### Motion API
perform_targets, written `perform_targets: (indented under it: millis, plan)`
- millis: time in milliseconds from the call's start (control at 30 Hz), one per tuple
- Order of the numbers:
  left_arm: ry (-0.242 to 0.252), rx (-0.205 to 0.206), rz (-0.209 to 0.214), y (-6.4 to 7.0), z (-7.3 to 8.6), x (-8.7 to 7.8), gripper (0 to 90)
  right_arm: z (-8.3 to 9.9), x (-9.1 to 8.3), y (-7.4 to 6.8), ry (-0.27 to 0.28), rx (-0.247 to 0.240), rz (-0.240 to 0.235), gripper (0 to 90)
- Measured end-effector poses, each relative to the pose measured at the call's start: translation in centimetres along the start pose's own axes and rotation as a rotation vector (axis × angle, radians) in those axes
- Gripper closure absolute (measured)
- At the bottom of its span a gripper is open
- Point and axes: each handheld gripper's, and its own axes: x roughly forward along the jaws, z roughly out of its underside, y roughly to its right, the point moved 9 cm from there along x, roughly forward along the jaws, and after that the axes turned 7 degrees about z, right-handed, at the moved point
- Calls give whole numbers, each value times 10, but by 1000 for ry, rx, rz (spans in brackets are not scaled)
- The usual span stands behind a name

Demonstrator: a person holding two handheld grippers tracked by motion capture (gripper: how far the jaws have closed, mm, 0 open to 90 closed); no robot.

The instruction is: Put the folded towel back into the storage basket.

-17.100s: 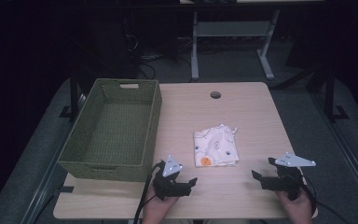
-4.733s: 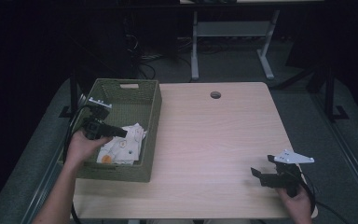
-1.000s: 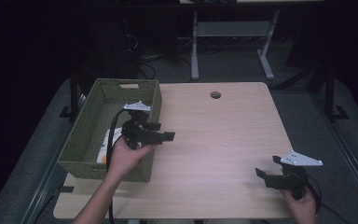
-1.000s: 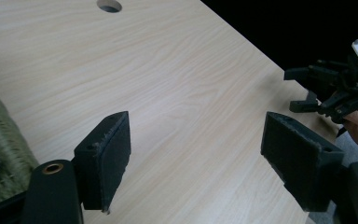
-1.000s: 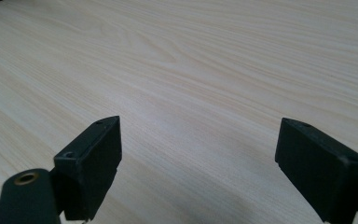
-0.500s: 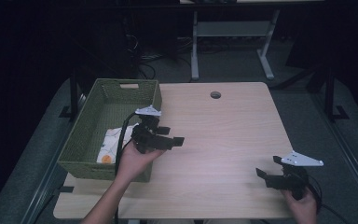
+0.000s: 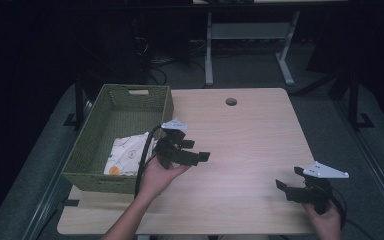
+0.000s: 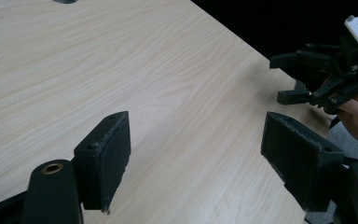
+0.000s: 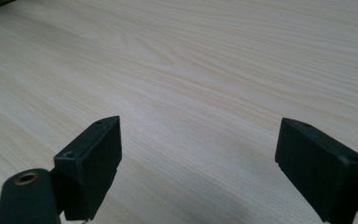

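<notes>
While my right gripper [image 7: 286,188] sits nearest me at the table's near right corner, I see its jaws spread wide with nothing between them; in the right gripper view only bare wood grain lies under the gap. The hand [image 7: 325,222] behind it rests at the table [image 7: 260,130] edge, and the grey three-cornered plate rides on top of the gripper.

Left gripper [image 7: 200,157], a little farther out and left of centre, is held above the tabletop just beside the basket's right wall. Jaws parted, empty. In the left gripper view both black pads [image 8: 105,156] stand well apart over plain wood, and the right gripper [image 8: 291,77] shows farther off at the upper right, also agape. Left hand [image 7: 161,172] grips from below; a black cable loops from the gripper back down along the forearm.

Beyond and to the left of that: green woven basket [image 7: 130,95], standing on the left side of the table. A folded white cloth [image 7: 127,152] with small printed marks lies inside on the basket floor, in the near right part, close against the right wall. Neither gripper touches it.

Farther still, a round cable hole [image 7: 231,101] sits in the tabletop near the far edge, well apart from both grippers.
</notes>
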Motion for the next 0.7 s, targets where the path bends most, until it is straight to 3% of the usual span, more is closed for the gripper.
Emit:
perform_targets:
  millis: [300, 700]
  plan:
    - [-3, 0, 26, 10, 4, 15, 246, 0, 0, 0, 2, 0, 1, 140]
    - [-15, 2, 27, 15, 10, 40, 246, 0, 0, 1, 6, -3, 1, 140]
